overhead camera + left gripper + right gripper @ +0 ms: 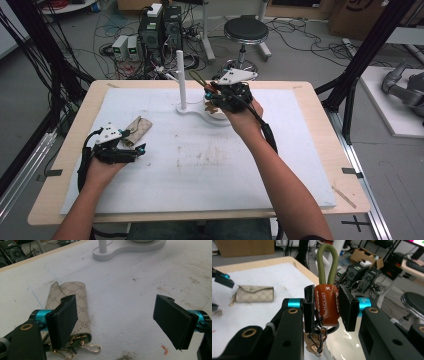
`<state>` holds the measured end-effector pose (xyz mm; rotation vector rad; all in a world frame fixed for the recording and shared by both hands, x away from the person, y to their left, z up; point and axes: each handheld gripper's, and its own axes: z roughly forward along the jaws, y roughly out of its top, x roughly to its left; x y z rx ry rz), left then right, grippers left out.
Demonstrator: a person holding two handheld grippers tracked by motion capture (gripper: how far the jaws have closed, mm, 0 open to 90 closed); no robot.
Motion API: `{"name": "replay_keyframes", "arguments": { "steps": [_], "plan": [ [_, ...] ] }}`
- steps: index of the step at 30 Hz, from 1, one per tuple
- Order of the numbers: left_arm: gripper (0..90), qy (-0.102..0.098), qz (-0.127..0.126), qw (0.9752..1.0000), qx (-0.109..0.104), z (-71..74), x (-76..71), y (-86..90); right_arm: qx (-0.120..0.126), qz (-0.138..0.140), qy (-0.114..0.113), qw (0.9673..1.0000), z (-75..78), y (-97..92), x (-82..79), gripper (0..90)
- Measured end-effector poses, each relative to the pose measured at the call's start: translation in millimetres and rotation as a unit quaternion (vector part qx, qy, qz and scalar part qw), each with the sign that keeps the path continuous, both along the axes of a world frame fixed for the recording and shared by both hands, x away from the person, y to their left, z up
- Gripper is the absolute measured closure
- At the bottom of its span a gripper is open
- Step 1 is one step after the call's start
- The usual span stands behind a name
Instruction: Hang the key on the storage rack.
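Right gripper (327, 306) raised over table, clamping keychain (326, 300) upright.

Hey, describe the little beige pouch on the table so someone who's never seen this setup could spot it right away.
Start at the white mat covering the wooden table and look to its left side, away from the white post stand. There, by the open left gripper, lies the key pouch. It is flat, beige with a dotted monogram pattern, and has gold clips at one end.

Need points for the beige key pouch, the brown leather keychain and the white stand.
Beige key pouch (79, 305), left gripper view, on its patterned flap.
Brown leather keychain (326, 303), right gripper view, on the leather tab.
White stand (181, 80), high view, on its upright post.
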<state>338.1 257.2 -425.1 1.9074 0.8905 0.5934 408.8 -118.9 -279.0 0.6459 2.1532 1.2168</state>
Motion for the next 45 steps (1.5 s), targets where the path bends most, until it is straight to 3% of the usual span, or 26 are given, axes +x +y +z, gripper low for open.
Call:
{"name": "replay_keyframes", "arguments": {
  "steps": [9,18,25,32,41,43,44,45],
  "plan": [
    [19.7,0.000,0.002,1.0000,-0.004,0.1,0.0,0.6,-0.017,0.006,-0.007,0.9998,4.1,26.0,15.3,68.9],
    [19.7,0.002,0.002,1.0000,-0.003,-0.3,0.9,1.5,-0.036,0.007,-0.007,0.9993,-2.0,43.3,26.5,68.9],
    [19.7,0.003,0.004,1.0000,-0.003,-0.5,0.8,1.7,-0.041,0.004,-0.004,0.9991,-6.6,48.1,33.3,68.8],
    [19.7,0.004,0.003,1.0000,-0.003,-0.7,1.0,1.5,-0.068,0.004,-0.015,0.9976,-10.0,56.6,37.6,68.8],
    [19.7,0.004,0.006,1.0000,-0.003,-0.7,1.0,3.4,-0.081,-0.001,-0.015,0.9966,-16.0,60.5,43.5,68.3],
    [19.7,0.004,0.006,1.0000,-0.003,-0.8,1.1,3.4,-0.085,0.000,-0.013,0.9963,-16.9,61.3,43.7,63.0],
    [19.7,0.005,0.005,1.0000,-0.003,-0.7,1.2,3.7,-0.085,0.000,-0.015,0.9962,-17.1,61.3,43.7,55.9],
    [19.7,0.005,0.005,1.0000,-0.003,-0.7,1.2,3.7,-0.085,0.000,-0.015,0.9962,-17.1,61.3,43.7,55.9]
  ]
}}
